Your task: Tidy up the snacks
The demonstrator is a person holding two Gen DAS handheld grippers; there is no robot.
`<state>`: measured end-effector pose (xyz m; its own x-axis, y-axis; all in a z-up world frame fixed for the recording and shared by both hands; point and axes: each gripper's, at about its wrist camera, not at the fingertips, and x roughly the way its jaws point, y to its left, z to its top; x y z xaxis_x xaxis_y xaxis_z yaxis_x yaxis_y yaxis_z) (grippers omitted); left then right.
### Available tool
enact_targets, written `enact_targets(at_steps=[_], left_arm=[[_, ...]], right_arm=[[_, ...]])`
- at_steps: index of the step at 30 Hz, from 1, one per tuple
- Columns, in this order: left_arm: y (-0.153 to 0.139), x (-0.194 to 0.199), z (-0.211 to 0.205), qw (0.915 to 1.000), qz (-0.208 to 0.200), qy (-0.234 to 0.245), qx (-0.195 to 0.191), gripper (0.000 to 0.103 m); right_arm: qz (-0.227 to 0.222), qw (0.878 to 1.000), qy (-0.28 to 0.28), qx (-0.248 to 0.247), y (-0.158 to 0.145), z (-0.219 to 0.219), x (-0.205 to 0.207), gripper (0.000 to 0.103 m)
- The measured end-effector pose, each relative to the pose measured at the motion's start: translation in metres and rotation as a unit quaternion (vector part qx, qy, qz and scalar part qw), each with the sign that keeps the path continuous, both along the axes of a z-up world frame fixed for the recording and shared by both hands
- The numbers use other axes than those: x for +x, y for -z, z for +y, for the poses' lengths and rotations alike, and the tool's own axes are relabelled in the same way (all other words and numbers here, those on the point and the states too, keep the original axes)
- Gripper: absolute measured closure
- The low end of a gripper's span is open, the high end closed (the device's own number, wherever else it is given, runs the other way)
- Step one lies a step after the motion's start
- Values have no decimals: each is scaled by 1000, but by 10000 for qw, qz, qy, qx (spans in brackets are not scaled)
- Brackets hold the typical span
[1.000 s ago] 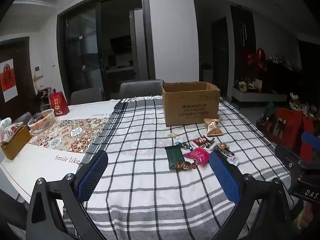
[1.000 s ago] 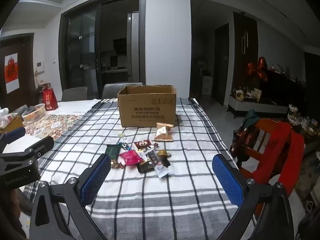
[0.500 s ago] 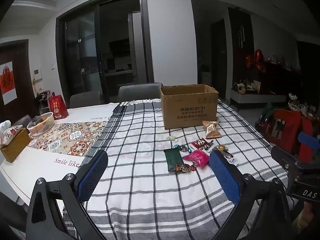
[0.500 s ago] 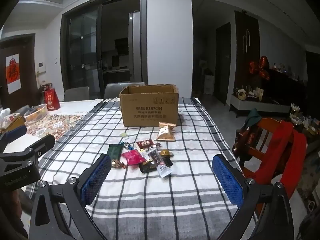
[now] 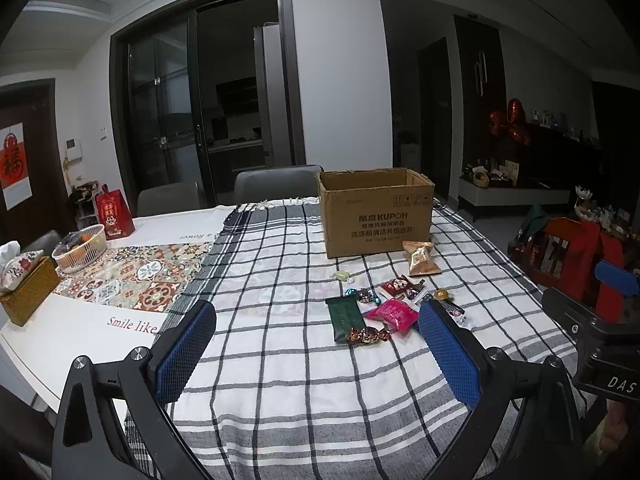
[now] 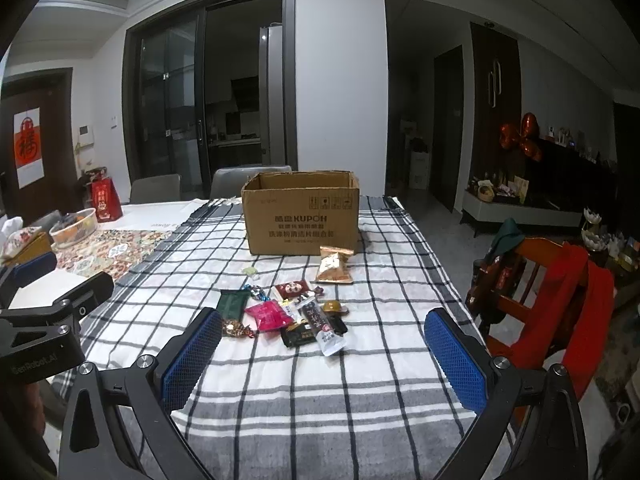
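A heap of small wrapped snacks lies on the checked tablecloth: a dark green packet (image 5: 345,317) (image 6: 232,305), a pink packet (image 5: 394,314) (image 6: 269,315), a gold bag (image 5: 421,258) (image 6: 334,266) and several candies. An open cardboard box (image 5: 376,212) (image 6: 302,214) stands upright behind them. My left gripper (image 5: 316,356) is open and empty, held above the cloth in front of the snacks. My right gripper (image 6: 324,360) is open and empty, just short of the heap.
A white basket (image 5: 80,248), a tissue box (image 5: 24,288) and a red gift bag (image 5: 114,216) stand at the table's left. A wooden chair with red cloth (image 6: 560,300) is by the right edge. Grey chairs (image 5: 276,184) stand behind the table.
Both grippers have risen and tilted slightly, so the snacks and box sit a little lower and nearer the centre of each view. Nothing was grasped.
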<state>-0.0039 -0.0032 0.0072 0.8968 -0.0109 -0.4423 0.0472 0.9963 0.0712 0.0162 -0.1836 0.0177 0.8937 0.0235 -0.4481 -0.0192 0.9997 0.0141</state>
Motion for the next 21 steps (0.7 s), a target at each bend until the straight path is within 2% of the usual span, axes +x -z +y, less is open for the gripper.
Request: enact_targets(at_steps=[21], left_arm=[[-1, 1, 0, 10000, -14, 7, 0, 0]], right_arm=[[-40, 10000, -18, -23, -2, 2, -1, 1]])
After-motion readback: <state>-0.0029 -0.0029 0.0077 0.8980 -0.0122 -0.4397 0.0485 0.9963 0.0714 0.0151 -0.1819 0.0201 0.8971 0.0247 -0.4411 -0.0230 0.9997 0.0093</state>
